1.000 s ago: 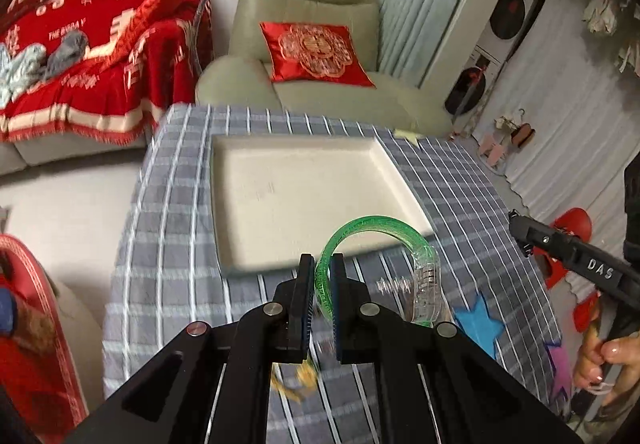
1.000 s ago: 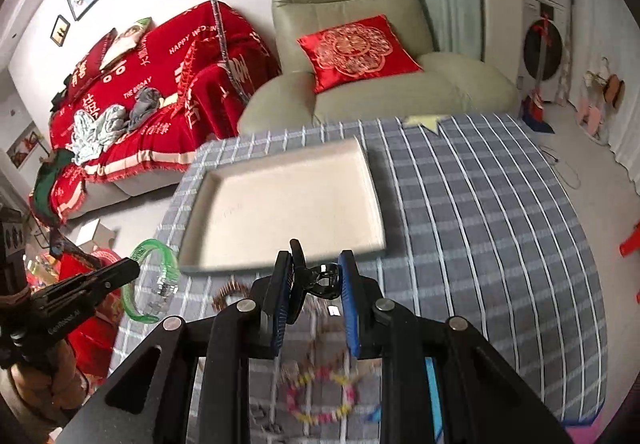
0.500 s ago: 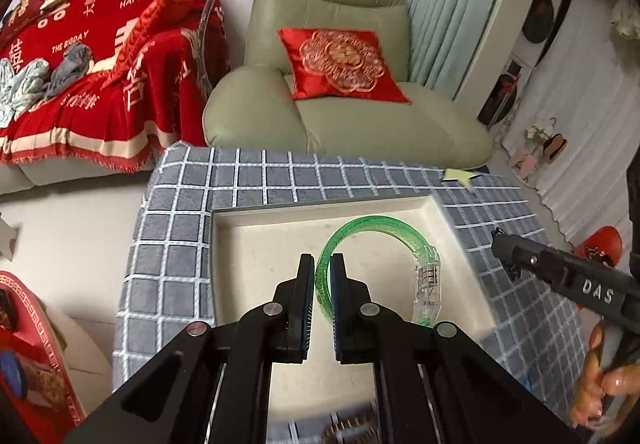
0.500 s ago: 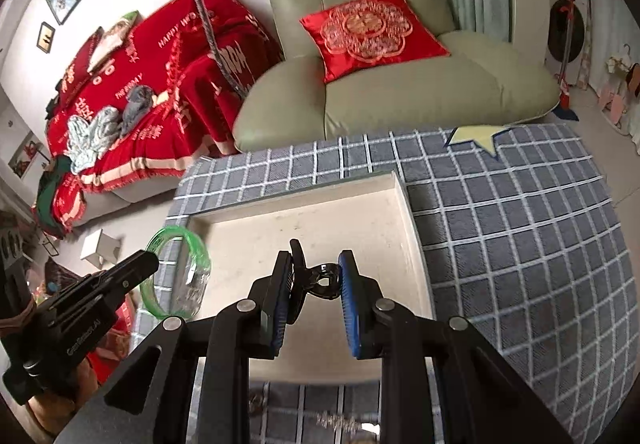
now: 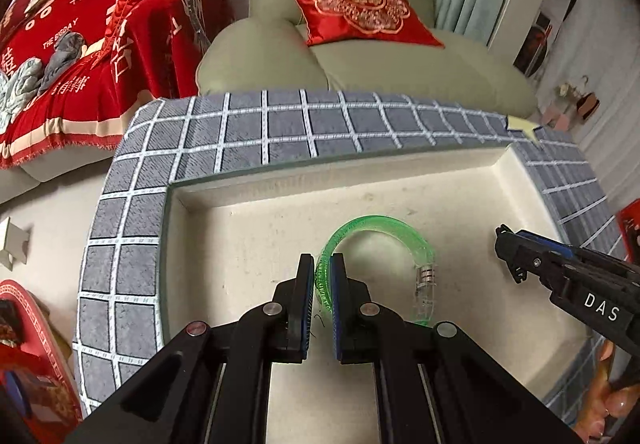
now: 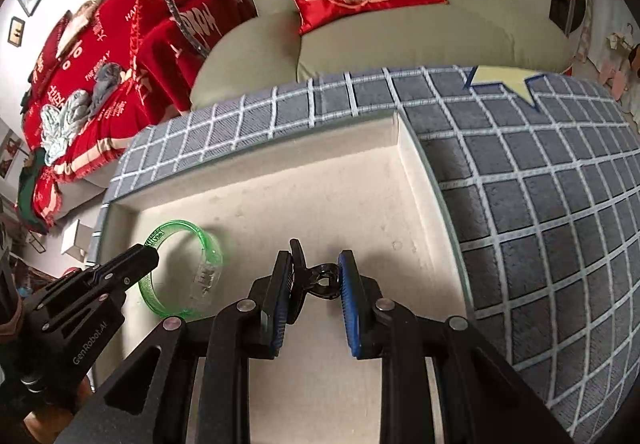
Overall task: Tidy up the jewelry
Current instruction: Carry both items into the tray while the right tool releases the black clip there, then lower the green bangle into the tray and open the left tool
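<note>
A shallow cream tray (image 5: 400,160) with low raised walls sits on a grey checked tablecloth (image 5: 132,204). Most of the tray floor is bare, with open room at its far side and near its left wall. Two things take up space above it: the left gripper (image 5: 319,274), pinching a green translucent bangle (image 5: 384,226) that arches over the middle, and the right gripper (image 6: 314,276), clamped on a small black clip (image 6: 324,280) nearer the right wall. Clear floor lies between the two grippers. Beyond the far table edge, a pale green armchair (image 5: 360,56) with a red cushion (image 5: 356,6) stands close.
</note>
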Action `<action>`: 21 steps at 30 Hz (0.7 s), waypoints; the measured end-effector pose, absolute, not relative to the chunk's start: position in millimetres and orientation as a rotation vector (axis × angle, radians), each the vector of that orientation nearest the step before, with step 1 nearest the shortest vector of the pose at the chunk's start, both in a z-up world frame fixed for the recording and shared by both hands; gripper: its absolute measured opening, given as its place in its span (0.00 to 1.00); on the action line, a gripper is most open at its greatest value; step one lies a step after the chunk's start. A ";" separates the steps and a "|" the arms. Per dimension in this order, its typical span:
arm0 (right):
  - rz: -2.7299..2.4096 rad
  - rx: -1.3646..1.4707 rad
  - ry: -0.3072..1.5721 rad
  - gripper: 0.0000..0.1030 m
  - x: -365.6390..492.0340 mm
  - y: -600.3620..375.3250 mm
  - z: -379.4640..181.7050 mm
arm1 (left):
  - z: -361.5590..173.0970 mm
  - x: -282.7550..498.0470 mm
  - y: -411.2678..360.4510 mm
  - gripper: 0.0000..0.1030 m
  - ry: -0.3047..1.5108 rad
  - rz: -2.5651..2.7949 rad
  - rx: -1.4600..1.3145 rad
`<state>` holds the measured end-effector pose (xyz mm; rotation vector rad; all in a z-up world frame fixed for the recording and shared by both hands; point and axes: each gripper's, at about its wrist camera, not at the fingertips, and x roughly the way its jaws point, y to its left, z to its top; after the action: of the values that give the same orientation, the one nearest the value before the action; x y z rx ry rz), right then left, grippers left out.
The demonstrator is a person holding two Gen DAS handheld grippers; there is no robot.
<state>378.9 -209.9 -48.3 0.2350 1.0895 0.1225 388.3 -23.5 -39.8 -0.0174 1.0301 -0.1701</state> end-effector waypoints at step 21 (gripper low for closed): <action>0.136 0.292 1.010 0.61 357.1 -211.7 -26.1 | -34.2 379.6 -28.4 0.24 0.973 -0.101 0.057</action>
<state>357.1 -211.7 -26.1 0.2924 1.0098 0.1362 379.6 -28.4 -34.2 0.0567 0.9726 -0.1010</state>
